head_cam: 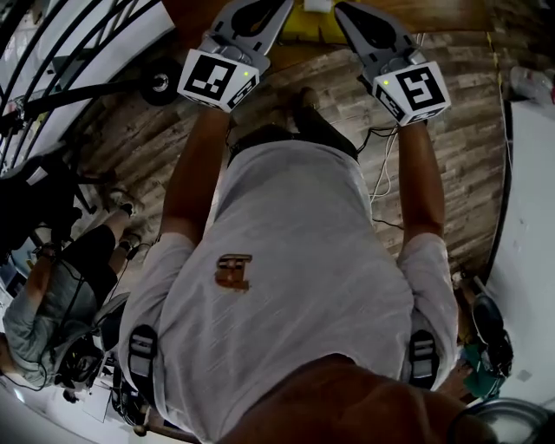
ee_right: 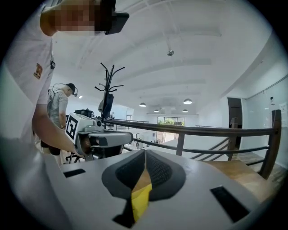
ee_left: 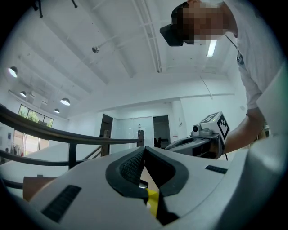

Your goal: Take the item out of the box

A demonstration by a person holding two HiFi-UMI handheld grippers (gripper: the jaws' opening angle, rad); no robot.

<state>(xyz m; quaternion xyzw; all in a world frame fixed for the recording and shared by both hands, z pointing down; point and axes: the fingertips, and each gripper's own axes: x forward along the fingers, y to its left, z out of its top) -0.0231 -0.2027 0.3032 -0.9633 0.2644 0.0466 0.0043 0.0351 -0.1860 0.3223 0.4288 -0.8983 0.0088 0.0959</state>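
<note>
- Standing on a plank floor (head_cam: 139,139), the person held both tools out ahead. At the far left a second person (head_cam: 61,286) and dark gear crowded the edge, so bare boards lay mostly toward the middle.
- The left gripper (ee_left: 144,150) had its jaws pressed together at the tips, with nothing pinched. A dark railing (ee_left: 67,140) crossed the open space beyond it.
- Between the two grippers, at the head view's top edge, sat a yellow thing (head_cam: 305,22), mostly cut off by the frame. Whether it was the box or the item could not be told. A sliver of yellow also showed in the gap below each pair of jaws.
- The right gripper (ee_right: 145,152) was likewise closed tight and empty. The railing ran past it, and a wooden surface (ee_right: 236,168) lay at its right.
- Loose cables (head_cam: 381,165) trailed over the boards, and at the far right a white surface (head_cam: 531,217) bounded the floor.
</note>
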